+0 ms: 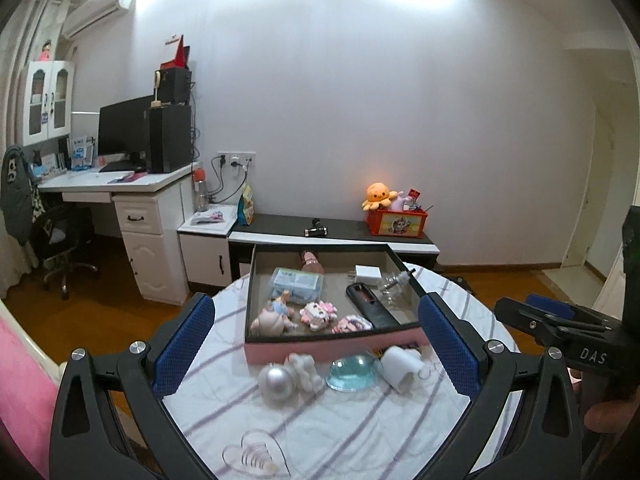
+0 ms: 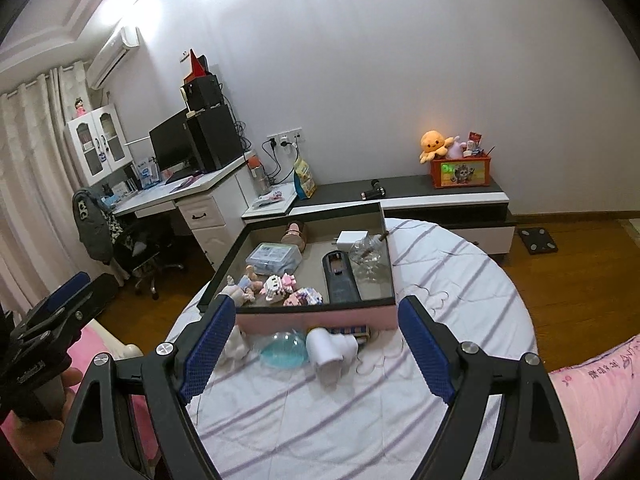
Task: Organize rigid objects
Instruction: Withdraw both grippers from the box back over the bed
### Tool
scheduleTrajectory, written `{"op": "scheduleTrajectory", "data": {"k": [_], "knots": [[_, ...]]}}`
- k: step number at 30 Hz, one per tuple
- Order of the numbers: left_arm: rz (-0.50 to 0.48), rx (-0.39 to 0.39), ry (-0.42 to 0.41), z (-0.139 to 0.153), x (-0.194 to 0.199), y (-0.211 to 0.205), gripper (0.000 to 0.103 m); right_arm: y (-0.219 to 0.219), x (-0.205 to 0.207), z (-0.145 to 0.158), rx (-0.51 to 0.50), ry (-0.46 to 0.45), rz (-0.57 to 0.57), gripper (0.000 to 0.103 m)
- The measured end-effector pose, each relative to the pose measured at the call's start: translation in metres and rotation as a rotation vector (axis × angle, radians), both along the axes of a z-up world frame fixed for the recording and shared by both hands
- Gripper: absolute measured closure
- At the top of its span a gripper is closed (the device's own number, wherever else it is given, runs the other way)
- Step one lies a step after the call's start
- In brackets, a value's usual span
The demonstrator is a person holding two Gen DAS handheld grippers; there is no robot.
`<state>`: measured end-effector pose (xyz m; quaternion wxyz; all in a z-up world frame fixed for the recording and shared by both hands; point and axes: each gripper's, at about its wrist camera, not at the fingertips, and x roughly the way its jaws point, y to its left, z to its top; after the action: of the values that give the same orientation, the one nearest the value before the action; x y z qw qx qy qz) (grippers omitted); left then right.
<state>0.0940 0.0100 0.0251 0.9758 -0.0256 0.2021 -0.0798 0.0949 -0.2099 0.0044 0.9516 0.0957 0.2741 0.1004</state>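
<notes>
A pink box [image 1: 320, 346] [image 2: 320, 318] with a dark rim sits on a round striped table [image 1: 360, 420] [image 2: 460, 280] and holds small figures, a clear case, a black remote, a white charger and a glass bottle. In front of it lie a silver ball [image 1: 276, 380], a white figure [image 1: 306, 370], a blue dome [image 1: 352, 372] [image 2: 282, 348], a white cylinder [image 1: 400, 366] [image 2: 330, 350] and a clear heart [image 1: 254, 456]. My left gripper [image 1: 316, 356] is open and empty above these. My right gripper [image 2: 316, 350] is open and empty above the dome and cylinder.
A low black-and-white cabinet [image 1: 340, 236] behind the table carries a red toy box [image 1: 396, 222] and a black object. A white desk [image 1: 120, 188] with a monitor and an office chair [image 1: 60, 240] stand at the left. Pink bedding [image 2: 600, 392] lies at the right.
</notes>
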Motion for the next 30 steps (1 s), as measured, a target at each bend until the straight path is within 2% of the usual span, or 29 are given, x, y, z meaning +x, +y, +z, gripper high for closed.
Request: {"op": "scheduleTrajectory", "data": {"k": [10, 17, 30], "knots": [[0.011, -0.013, 0.030, -0.015, -0.034, -0.002, 0.000, 0.005, -0.044, -0.016, -0.032, -0.014, -0.015, 0.018], [0.027, -0.015, 0.052, -0.025, -0.046, 0.002, 0.000, 0.003, -0.052, -0.031, -0.028, 0.020, -0.012, 0.018], [0.019, -0.013, 0.060, -0.028, -0.048, -0.002, 0.000, 0.003, -0.057, -0.031, -0.029, 0.021, -0.010, 0.018]]}}
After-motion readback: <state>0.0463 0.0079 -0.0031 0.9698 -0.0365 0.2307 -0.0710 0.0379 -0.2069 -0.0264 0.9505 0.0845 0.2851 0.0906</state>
